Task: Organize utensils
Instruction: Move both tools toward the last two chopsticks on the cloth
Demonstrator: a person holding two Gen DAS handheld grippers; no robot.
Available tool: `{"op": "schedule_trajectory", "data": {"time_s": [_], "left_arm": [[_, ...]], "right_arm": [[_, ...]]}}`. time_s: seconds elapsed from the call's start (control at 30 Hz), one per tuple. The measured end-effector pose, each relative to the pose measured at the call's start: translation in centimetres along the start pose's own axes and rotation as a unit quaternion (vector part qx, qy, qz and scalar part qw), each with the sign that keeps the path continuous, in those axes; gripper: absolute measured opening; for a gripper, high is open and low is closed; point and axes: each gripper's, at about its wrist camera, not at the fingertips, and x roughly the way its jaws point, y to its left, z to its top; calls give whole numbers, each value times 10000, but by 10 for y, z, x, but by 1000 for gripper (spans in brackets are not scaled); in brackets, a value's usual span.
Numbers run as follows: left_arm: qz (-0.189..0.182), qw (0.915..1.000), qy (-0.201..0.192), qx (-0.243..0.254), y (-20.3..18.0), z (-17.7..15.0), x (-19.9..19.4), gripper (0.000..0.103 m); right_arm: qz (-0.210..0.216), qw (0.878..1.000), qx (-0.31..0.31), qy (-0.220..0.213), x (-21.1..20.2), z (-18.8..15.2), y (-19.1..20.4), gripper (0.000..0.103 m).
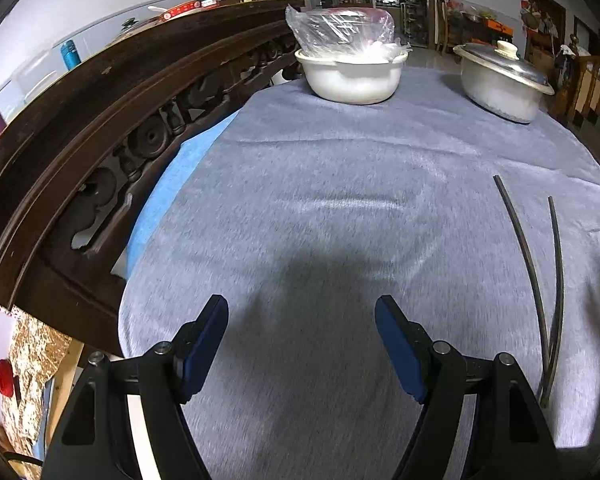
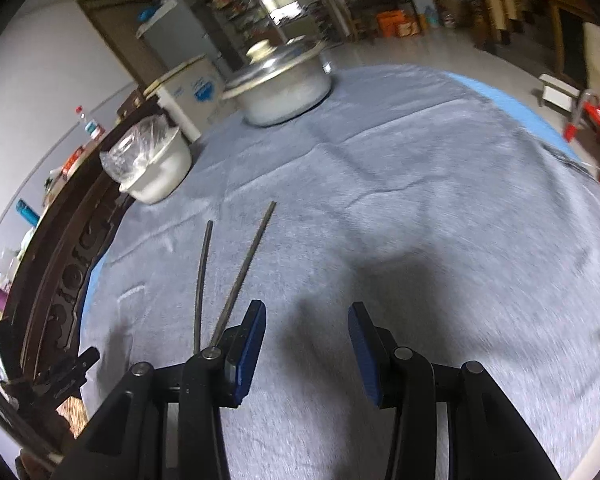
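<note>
Step in hand: by my reckoning, the approach to the chopsticks (image 2: 236, 264) — two dark sticks that lay loose on the grey cloth (image 2: 420, 200), in a narrow V, near ends almost meeting and far ends fanned apart.
Right gripper (image 2: 306, 312): jaws stood apart with nothing between them, only cloth and shadow in the gap.
Left gripper (image 1: 302, 308): jaws spread wider, likewise empty, hanging over bare cloth.
Chopsticks against the right jaws: they lay just to the left of the left-hand finger, outside the gap, their near ends passing behind that finger's black body.
Chopsticks against the left jaws: off to the right in that view (image 1: 540, 280), well clear of the fingers.
Doing it well: I'd have shifted the right gripper sideways until the point where the sticks converge sat between the pads, then closed there to catch both at once; gripping further up the V would likely take one stick only.
Risk: thin sticks on soft cloth could roll or slide away from a finger that nudged them.
Further back: a white bowl (image 2: 160, 172) covered in plastic and a lidded metal pot (image 2: 280, 88), both well clear.
</note>
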Motion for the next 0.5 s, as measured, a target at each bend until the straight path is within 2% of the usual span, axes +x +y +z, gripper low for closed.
{"op": "schedule_trajectory", "data": {"time_s": [0.33,0.5], "left_arm": [[-113,9998,-25,189,-18,22,11,76],[-456,9986,81,268,-28,34,16,76]], "right_arm": [[414,9955,-48,851,49,45,16,46],[368,9930,-262,1092,69,60,33,46]]}}
